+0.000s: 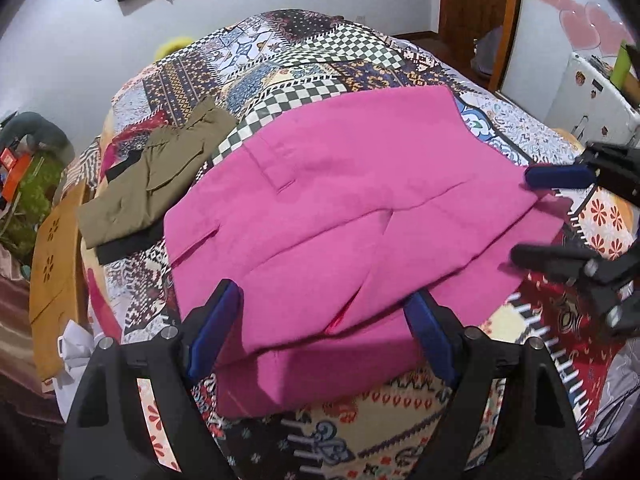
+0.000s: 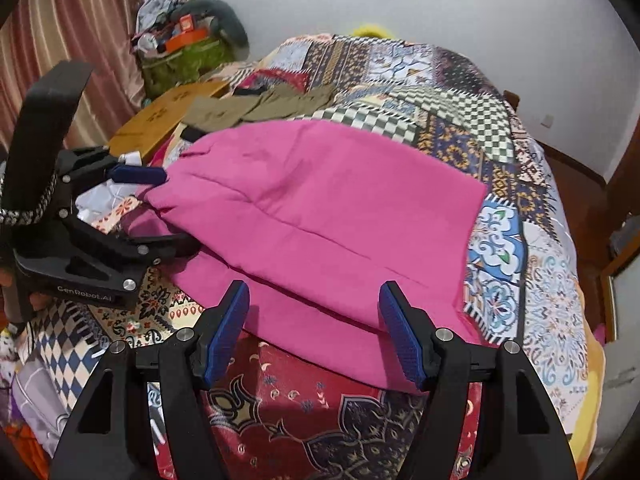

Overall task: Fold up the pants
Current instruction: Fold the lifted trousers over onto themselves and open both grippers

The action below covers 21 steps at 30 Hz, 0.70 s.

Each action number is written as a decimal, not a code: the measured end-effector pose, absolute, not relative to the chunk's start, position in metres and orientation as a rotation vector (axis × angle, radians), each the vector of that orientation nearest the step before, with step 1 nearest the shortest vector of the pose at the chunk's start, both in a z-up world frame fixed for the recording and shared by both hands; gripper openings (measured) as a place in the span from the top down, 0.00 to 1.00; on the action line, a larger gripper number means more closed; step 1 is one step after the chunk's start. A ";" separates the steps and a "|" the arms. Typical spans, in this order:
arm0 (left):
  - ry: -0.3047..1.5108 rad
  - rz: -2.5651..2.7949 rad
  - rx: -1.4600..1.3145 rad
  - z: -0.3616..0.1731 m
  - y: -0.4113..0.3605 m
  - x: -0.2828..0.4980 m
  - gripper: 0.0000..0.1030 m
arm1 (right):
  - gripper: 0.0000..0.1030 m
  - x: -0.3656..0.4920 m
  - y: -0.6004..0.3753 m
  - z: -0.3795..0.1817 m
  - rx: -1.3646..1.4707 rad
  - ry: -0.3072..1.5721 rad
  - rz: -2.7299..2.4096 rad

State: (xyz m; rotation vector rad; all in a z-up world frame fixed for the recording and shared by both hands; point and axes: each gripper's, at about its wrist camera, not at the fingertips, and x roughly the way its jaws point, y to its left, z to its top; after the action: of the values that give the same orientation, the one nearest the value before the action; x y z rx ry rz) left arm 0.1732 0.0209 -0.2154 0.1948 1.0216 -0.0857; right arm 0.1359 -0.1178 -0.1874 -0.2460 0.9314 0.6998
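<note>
Pants [image 1: 352, 208], bright pink, lie folded on the bed [image 1: 304, 64], filling the middle of both views, with an olive garment [image 1: 160, 184] beyond them at ten o'clock in the left view. The fold looks laid down, so the step in hand reads as letting go and tidying. To do it well, I would back each tool straight off the near edge without dragging the top layer, then press the crease flat and square the uneven edges at five o'clock before any further fold.

The left gripper [image 1: 324, 332] has its jaws wide apart over the near edge, clamping nothing. The right gripper [image 2: 316, 328] stands with jaws apart too, somewhat narrower, the hem lying between them ungripped.
</note>
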 end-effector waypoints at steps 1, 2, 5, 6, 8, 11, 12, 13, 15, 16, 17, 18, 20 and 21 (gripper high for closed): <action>1.023 -0.089 0.195 -0.215 0.021 0.175 0.18 | 0.38 0.137 -0.116 -0.189 -0.250 0.935 0.706; 1.025 -0.093 0.195 -0.215 0.021 0.176 0.18 | 0.38 0.138 -0.113 -0.192 -0.251 0.942 0.713; 1.026 -0.101 0.186 -0.214 0.021 0.181 0.19 | 0.38 0.141 -0.106 -0.199 -0.251 0.964 0.734; 1.027 -0.104 0.177 -0.213 0.022 0.183 0.19 | 0.38 0.143 -0.103 -0.201 -0.256 0.970 0.740; 1.027 -0.107 0.163 -0.212 0.024 0.184 0.19 | 0.38 0.144 -0.098 -0.205 -0.267 0.971 0.755; 1.028 -0.113 0.149 -0.212 0.025 0.185 0.19 | 0.48 0.146 -0.095 -0.205 -0.254 0.961 0.778; 1.033 -0.119 0.144 -0.213 0.026 0.185 0.19 | 0.59 0.146 -0.094 -0.205 -0.250 0.957 0.789; 1.042 -0.129 0.139 -0.214 0.025 0.185 0.19 | 0.68 0.147 -0.093 -0.204 -0.251 0.950 0.793; 1.047 -0.132 0.133 -0.217 0.026 0.185 0.19 | 0.84 0.148 -0.091 -0.202 -0.262 0.934 0.780; 1.045 -0.131 0.130 -0.217 0.026 0.185 0.20 | 0.88 0.149 -0.090 -0.202 -0.263 0.933 0.780; 1.040 -0.130 0.129 -0.216 0.026 0.184 0.24 | 0.89 0.149 -0.090 -0.202 -0.255 0.931 0.783; 1.034 -0.133 0.131 -0.215 0.026 0.183 0.34 | 0.91 0.149 -0.090 -0.201 -0.252 0.925 0.783; 1.031 -0.144 0.149 -0.213 0.024 0.181 0.54 | 0.92 0.146 -0.091 -0.197 -0.250 0.899 0.780; 1.025 -0.132 0.170 -0.212 0.022 0.180 0.66 | 0.93 0.144 -0.091 -0.194 -0.249 0.886 0.781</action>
State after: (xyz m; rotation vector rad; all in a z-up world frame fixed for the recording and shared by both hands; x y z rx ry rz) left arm 0.1796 0.0224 -0.2119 0.1699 1.0250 -0.1316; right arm 0.1443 -0.0912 -0.1944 -0.2490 0.8859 0.7811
